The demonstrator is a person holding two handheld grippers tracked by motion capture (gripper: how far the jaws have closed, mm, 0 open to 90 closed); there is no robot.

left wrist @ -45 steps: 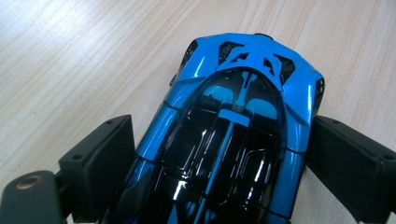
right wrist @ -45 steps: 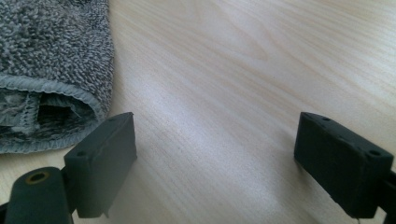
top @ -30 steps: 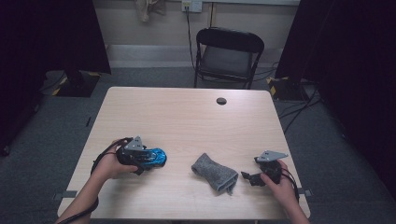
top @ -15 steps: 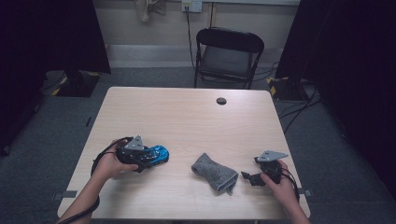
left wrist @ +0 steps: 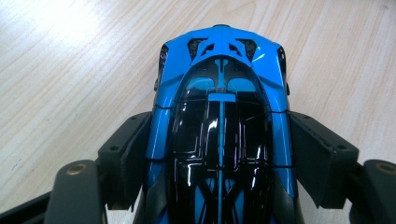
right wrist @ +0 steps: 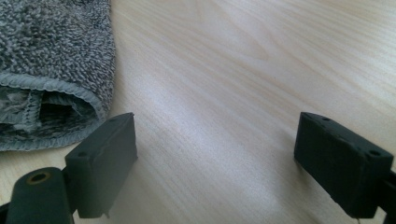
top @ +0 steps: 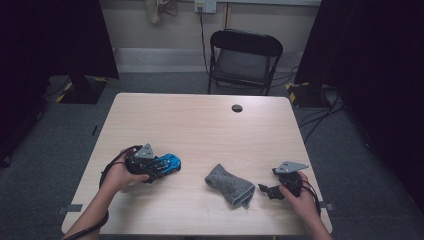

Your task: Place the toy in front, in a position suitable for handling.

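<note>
A blue and black toy car [top: 166, 163] rests on the wooden table [top: 200, 130] at the front left. My left gripper [top: 161, 167] is shut on the toy car [left wrist: 219, 135], one jaw on each flank, the car's far end pointing away from the camera. A folded grey cloth [top: 229, 184] lies at the front middle. My right gripper [top: 266, 190] stands open just right of the cloth [right wrist: 51, 70], low over the table, nothing between its jaws; its left fingertip [right wrist: 105, 161] is close to the cloth's hemmed edge.
A small black round cap [top: 237, 108] sits in the table top near the far edge. A black folding chair [top: 243, 60] stands behind the table. Cables [top: 320, 117] run over the grey carpet at the right. Dark curtains flank the scene.
</note>
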